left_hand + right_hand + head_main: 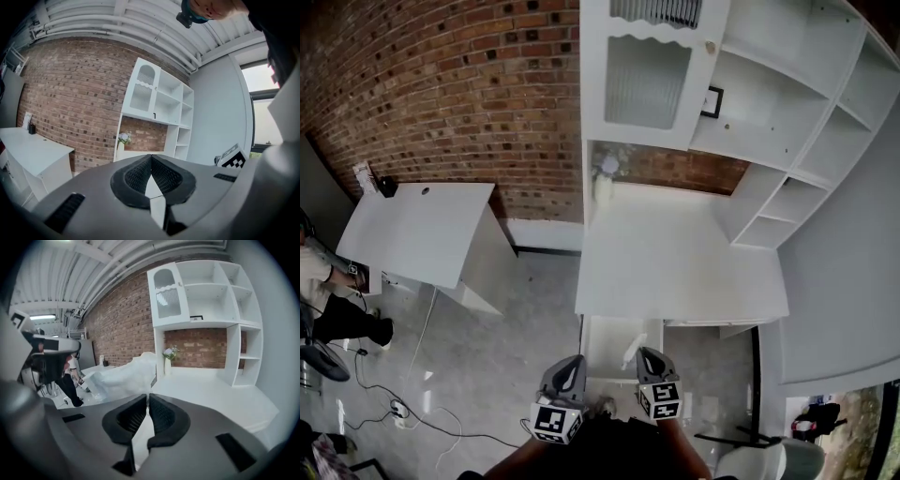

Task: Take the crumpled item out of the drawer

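Observation:
The drawer (592, 342) under the white desk (675, 262) stands pulled out. My right gripper (645, 356) hovers over it, shut on the crumpled item (631, 352), a white, thin, wrinkled sheet or bag. In the right gripper view the crumpled item (123, 378) billows up and to the left from the right gripper (148, 398), with a strip of it pinched between the nearly closed pads. My left gripper (572, 366) is just left of the drawer. In its own view the left gripper (151, 157) is shut, tips meeting, holding nothing.
A white hutch with shelves (787, 122) rises at the back of the desk, and a vase of flowers (605, 183) stands at its back left. A second white desk (422, 230) is to the left, with a seated person (328, 309) and floor cables (403, 408) beside it.

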Tool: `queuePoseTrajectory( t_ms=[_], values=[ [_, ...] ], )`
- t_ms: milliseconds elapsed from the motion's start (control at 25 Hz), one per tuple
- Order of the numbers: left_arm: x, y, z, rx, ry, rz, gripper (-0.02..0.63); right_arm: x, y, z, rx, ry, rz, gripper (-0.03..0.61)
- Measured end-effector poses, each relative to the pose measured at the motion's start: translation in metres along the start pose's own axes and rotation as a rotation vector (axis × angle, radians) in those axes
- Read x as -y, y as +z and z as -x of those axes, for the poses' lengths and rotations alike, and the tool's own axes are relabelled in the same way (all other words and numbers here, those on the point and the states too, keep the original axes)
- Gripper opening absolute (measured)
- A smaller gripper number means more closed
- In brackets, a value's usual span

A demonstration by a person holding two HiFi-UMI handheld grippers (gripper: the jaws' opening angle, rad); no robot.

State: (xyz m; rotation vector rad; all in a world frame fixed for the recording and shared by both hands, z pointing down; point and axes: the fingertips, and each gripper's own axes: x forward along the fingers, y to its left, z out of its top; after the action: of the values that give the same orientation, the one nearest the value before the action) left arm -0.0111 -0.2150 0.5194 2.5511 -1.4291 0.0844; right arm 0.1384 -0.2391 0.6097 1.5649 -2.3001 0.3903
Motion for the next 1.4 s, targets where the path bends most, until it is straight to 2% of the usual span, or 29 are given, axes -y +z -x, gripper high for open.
queuePoseTrajectory(
  t_ms=[200,400,600,1400],
  values=[
    [-0.017,0.001,-0.002,0.01,-0.01,-0.01,0.025,-0.01,0.028,0.018,0.077,-0.042,-0.03,0.032],
    [-0.017,0.005,-0.01,0.027,-0.031,-0.002,0.025,-0.018,0.045,0.025,0.129,-0.037,-0.052,0.032],
    [-0.015,0.009,-0.016,0.036,-0.051,-0.013,0.025,-0.019,0.051,0.028,0.146,-0.045,-0.072,0.032],
    [-0.018,0.002,-0.014,0.024,-0.037,-0.014,0.025,-0.02,0.061,0.036,0.171,-0.042,-0.078,0.032]
  ],
)
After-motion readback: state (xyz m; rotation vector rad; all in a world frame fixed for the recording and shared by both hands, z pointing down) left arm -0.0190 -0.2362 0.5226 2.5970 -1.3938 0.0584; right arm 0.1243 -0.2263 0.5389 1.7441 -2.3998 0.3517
